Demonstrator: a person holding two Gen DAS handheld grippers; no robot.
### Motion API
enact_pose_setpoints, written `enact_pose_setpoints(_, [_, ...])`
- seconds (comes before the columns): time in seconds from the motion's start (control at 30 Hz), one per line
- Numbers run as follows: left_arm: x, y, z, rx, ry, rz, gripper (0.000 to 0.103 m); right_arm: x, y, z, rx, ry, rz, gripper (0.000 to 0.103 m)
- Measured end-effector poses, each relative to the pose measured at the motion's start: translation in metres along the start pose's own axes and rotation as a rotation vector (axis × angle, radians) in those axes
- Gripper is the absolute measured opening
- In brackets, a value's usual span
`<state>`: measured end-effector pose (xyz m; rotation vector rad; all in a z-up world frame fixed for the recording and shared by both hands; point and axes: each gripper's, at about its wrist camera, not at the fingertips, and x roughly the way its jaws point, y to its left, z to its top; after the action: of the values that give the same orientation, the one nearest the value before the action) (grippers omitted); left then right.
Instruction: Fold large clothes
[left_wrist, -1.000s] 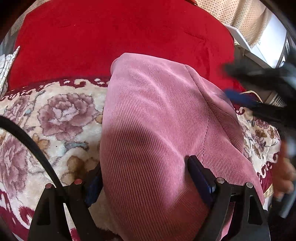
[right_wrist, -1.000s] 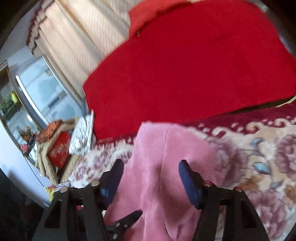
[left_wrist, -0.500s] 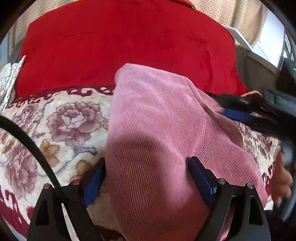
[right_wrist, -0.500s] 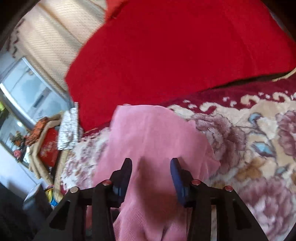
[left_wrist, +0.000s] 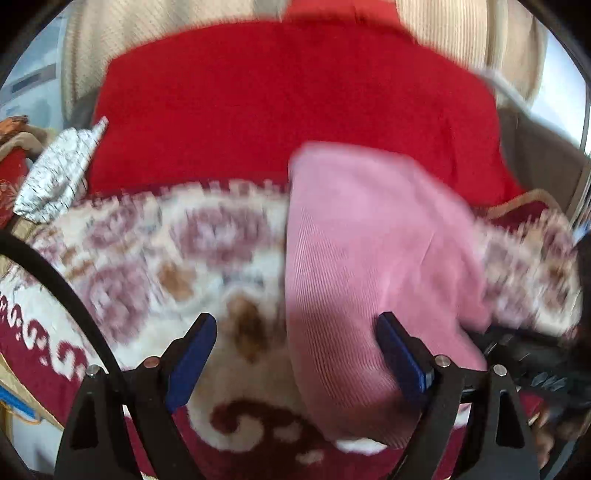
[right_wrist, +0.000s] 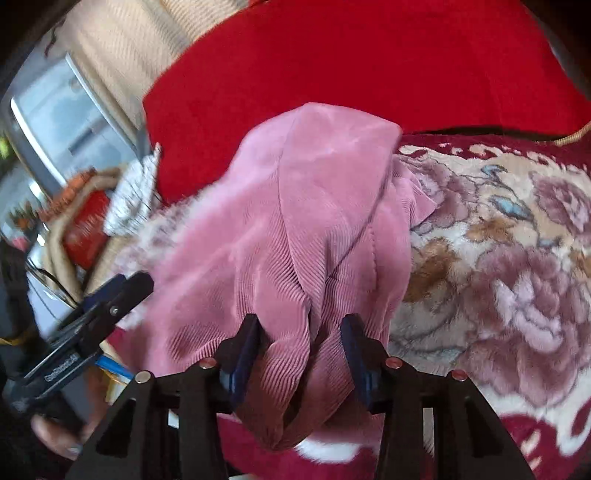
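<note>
A pink corduroy garment (left_wrist: 362, 258) lies folded in a long strip on a floral blanket (left_wrist: 166, 258); it also shows in the right wrist view (right_wrist: 314, 221). My left gripper (left_wrist: 295, 354) is open, its left finger over the blanket and its right finger (left_wrist: 400, 354) against the garment's near end. My right gripper (right_wrist: 301, 347) has its jaws narrowed around a bunched fold of the garment's near end. The left gripper also shows in the right wrist view (right_wrist: 99, 306), beside the garment's left edge.
A red cushion (left_wrist: 295, 99) stands behind the garment. A silver patterned cloth (left_wrist: 59, 177) and a red box (right_wrist: 86, 225) lie at the left. Cream curtains and a window are at the back. The floral blanket (right_wrist: 498, 258) spreads to the right.
My left gripper has slid left off the garment and now straddles its left edge. My right gripper has narrowed around a fold at the garment's near end.
</note>
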<state>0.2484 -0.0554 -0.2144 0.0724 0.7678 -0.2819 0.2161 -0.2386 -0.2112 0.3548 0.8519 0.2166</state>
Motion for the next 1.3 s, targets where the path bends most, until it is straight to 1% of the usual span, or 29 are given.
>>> enact_pose_setpoints(0.03, [0.004,0.001,-0.003,0.003,-0.002,0.008,0.09,0.0,0.001,-0.002,-0.017,-0.012,-0.005,0.051])
enact_pose_setpoints(0.1, [0.002,0.003,-0.002,0.011,0.002,-0.008,0.09,-0.001,0.002,-0.004,-0.018,-0.017,-0.011,0.051])
enact_pose_setpoints(0.17, [0.002,0.003,-0.001,0.021,-0.001,0.0,0.091,-0.003,0.003,-0.005,-0.023,-0.022,-0.015,0.051])
enact_pose_setpoints(0.23, [-0.005,-0.003,-0.003,0.037,-0.027,0.04,0.091,-0.005,0.005,-0.005,-0.016,-0.018,-0.022,0.051])
enact_pose_setpoints(0.33, [-0.026,-0.012,-0.005,0.079,-0.068,0.104,0.09,-0.019,0.017,-0.002,-0.033,-0.019,-0.046,0.057])
enact_pose_setpoints(0.4, [-0.042,-0.013,-0.005,0.092,-0.1,0.119,0.09,-0.036,0.026,0.0,-0.061,-0.042,-0.067,0.062])
enact_pose_setpoints(0.43, [-0.052,-0.014,-0.005,0.098,-0.126,0.137,0.09,-0.045,0.03,0.0,-0.072,-0.057,-0.086,0.067])
enact_pose_setpoints(0.47, [-0.061,-0.016,-0.005,0.101,-0.148,0.152,0.09,-0.054,0.034,0.0,-0.083,-0.074,-0.101,0.068])
enact_pose_setpoints(0.57, [-0.091,-0.018,-0.006,0.107,-0.211,0.173,0.09,-0.085,0.047,-0.002,-0.122,-0.14,-0.13,0.068])
enact_pose_setpoints(0.67, [-0.116,-0.018,-0.003,0.1,-0.242,0.193,0.09,-0.116,0.061,-0.006,-0.157,-0.204,-0.166,0.068])
enact_pose_setpoints(0.8, [-0.151,-0.017,0.003,0.078,-0.293,0.214,0.09,-0.157,0.074,-0.01,-0.161,-0.283,-0.206,0.07])
enact_pose_setpoints(0.87, [-0.168,-0.015,0.006,0.069,-0.317,0.221,0.094,-0.175,0.077,-0.012,-0.155,-0.312,-0.212,0.072])
enact_pose_setpoints(0.93, [-0.184,-0.015,0.009,0.064,-0.34,0.227,0.094,-0.195,0.083,-0.014,-0.146,-0.343,-0.229,0.072])
enact_pose_setpoints(1.0, [-0.201,-0.015,0.011,0.052,-0.363,0.243,0.095,-0.207,0.089,-0.017,-0.148,-0.362,-0.244,0.073])
enact_pose_setpoints(1.07, [-0.213,-0.015,0.013,0.041,-0.377,0.243,0.098,-0.221,0.095,-0.021,-0.145,-0.375,-0.257,0.076])
enact_pose_setpoints(1.3, [-0.253,-0.018,0.013,0.033,-0.426,0.26,0.099,-0.25,0.115,-0.035,-0.169,-0.39,-0.272,0.077])
